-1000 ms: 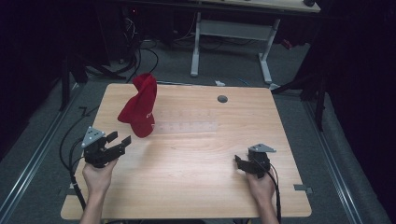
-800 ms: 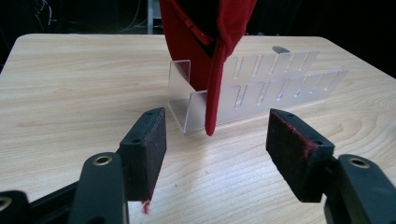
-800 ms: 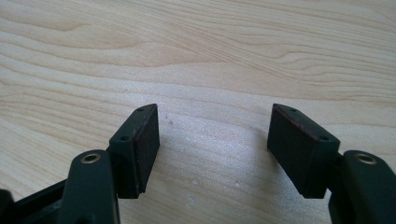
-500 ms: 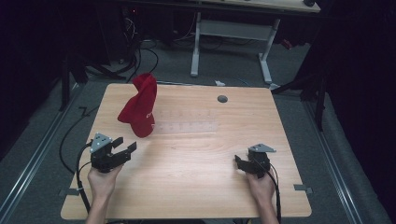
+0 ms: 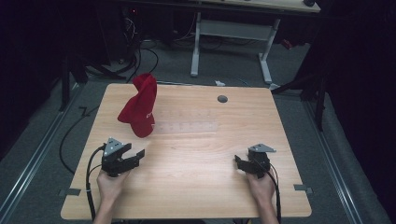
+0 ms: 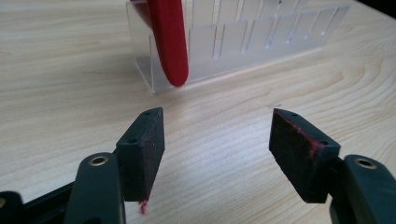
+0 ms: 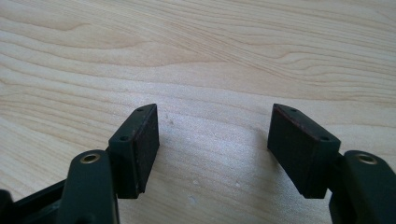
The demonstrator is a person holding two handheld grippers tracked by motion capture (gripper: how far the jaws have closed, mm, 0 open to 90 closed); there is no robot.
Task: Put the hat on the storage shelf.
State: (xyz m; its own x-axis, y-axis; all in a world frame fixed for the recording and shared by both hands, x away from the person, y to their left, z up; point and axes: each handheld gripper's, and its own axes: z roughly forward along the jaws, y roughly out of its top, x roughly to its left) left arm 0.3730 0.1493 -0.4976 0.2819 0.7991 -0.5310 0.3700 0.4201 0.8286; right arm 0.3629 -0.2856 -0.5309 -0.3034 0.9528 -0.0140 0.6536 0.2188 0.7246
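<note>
both tongs are sitting apart and empty. looking from the high view, i'm keeping the left gripper [image 5: 136, 156] low over the table [image 5: 196, 196], its jaws just having been opening with nothing between them, angled toward the red cap [image 5: 139, 109] draped over one end of the clear rack [image 5: 187, 127] so the soft cloth stands propped. my right gripper [image 5: 239, 164] is idling near the front edge, out of the way.

through the left gripper view i'm seeing the cap's smooth red brim [image 6: 169, 42] hanging in front of the slotted acrylic rack [image 6: 261, 39], well ahead of the flat, matte pads [image 6: 148, 149].

through the right gripper view my pads [image 7: 144, 147] are framing bare pale wood grain.
</note>
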